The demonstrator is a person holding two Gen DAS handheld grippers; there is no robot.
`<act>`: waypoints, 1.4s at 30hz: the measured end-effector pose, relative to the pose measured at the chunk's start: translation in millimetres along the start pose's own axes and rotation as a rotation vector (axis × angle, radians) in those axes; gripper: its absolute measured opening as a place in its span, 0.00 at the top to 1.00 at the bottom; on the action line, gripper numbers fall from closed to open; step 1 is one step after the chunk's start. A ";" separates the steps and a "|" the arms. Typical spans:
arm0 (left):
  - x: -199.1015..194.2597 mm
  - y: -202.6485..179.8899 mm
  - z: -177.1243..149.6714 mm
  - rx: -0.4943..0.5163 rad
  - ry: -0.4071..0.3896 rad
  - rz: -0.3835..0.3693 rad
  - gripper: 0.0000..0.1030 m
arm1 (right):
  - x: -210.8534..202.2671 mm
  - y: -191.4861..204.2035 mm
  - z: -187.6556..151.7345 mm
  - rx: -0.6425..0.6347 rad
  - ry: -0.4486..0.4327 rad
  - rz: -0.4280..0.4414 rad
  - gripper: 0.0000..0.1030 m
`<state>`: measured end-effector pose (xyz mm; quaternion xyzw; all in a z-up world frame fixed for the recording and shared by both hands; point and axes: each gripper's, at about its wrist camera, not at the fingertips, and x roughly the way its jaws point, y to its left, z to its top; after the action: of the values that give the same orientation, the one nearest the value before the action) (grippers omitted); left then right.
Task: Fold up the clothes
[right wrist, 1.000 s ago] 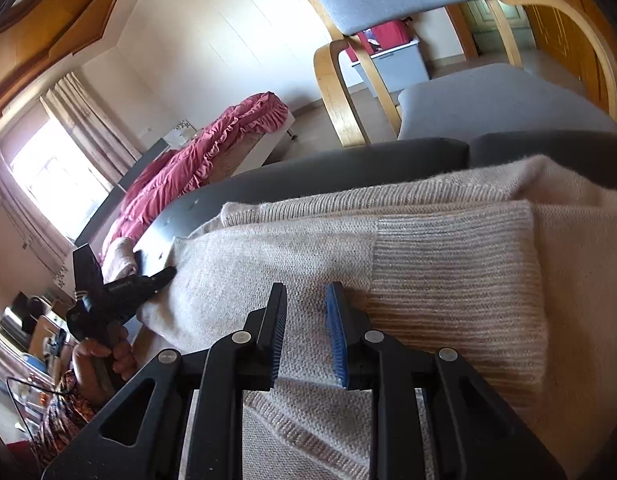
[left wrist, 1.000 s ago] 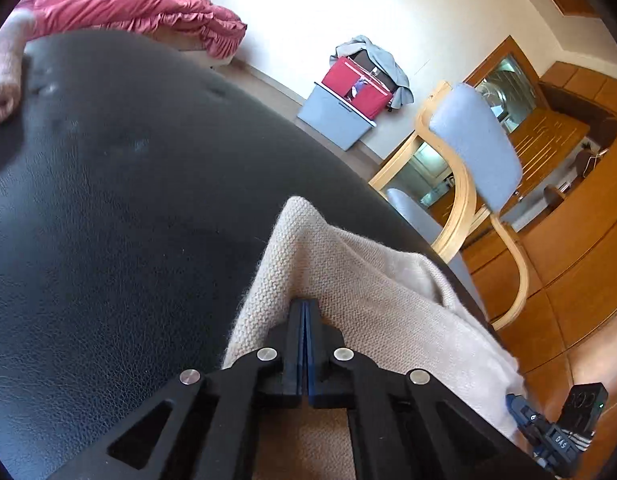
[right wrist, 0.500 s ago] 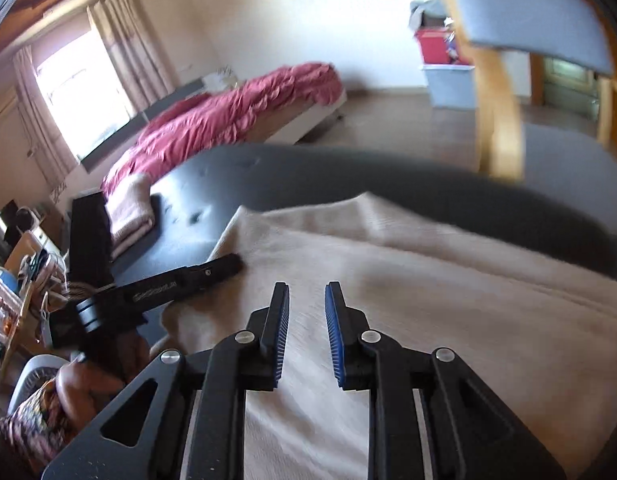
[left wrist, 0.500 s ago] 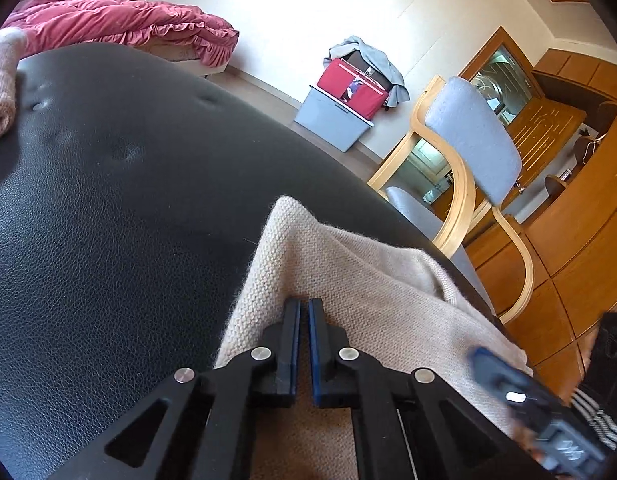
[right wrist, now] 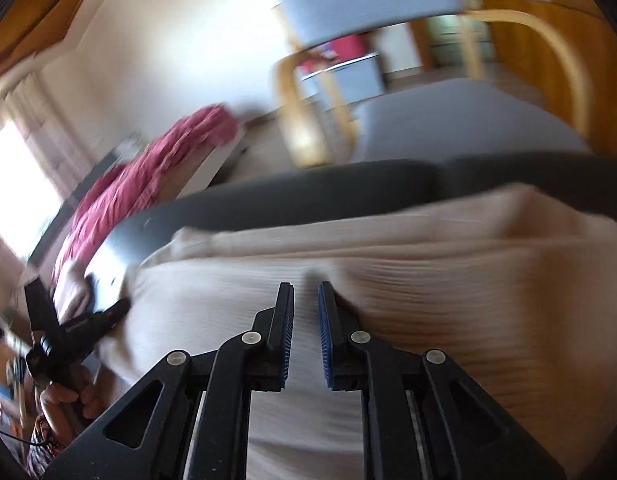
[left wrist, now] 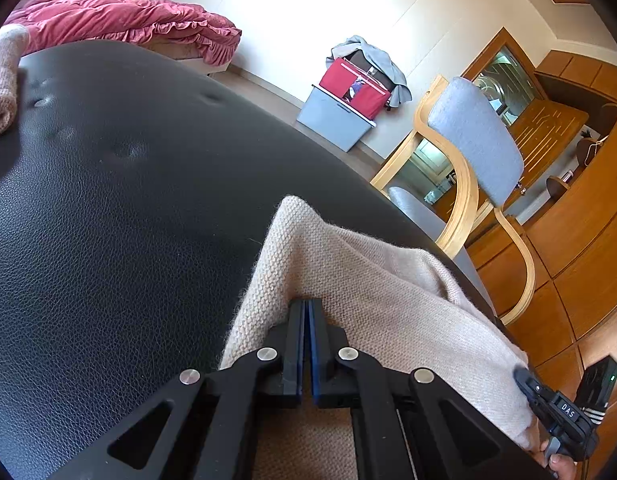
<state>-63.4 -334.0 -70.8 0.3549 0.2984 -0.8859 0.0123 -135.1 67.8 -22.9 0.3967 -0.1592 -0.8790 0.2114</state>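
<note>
A beige knitted sweater (left wrist: 368, 280) lies on a black leather surface (left wrist: 108, 220). My left gripper (left wrist: 306, 304) is shut on the sweater's near edge, where the fabric bunches at the tips. The right wrist view is blurred by motion. There my right gripper (right wrist: 305, 292) hovers low over the sweater (right wrist: 428, 280), beside a ribbed band. Its jaws are closing, a narrow gap still shows, and no fabric is pinched between the pads. The left gripper (right wrist: 124, 304) shows at that view's left, held by a hand. The right gripper (left wrist: 522, 374) sits at the sweater's lower right corner.
A folded pink knit (left wrist: 2, 80) rests at the far left of the black surface. A wooden chair with grey cushions (left wrist: 472, 140) stands just past the surface's far edge. A bed with a red cover (left wrist: 120, 16) and a grey bin with bags (left wrist: 340, 116) stand by the wall.
The right gripper swung out over the sweater's plain part, then back toward the ribbed band, still moving fast. The left jaws parted slightly and shut again on the edge.
</note>
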 end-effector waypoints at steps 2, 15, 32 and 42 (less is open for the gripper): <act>-0.4 1.2 0.4 -0.003 0.000 -0.004 0.97 | -10.8 -18.0 -0.3 0.090 -0.018 -0.018 0.94; -3.8 10.1 -0.8 -0.042 -0.001 -0.050 0.97 | 75.6 185.4 -71.4 -0.269 0.287 0.293 0.87; -0.4 5.0 0.4 -0.026 -0.005 -0.032 0.97 | 46.3 117.3 -50.1 -0.102 0.245 0.317 0.92; -0.8 1.8 0.2 -0.012 -0.008 -0.014 0.97 | -0.8 25.9 -41.4 0.120 0.165 0.327 0.93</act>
<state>-62.4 -335.7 -71.1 0.3493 0.3065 -0.8854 0.0092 -96.6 41.4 -37.1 0.4483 -0.2555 -0.7864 0.3397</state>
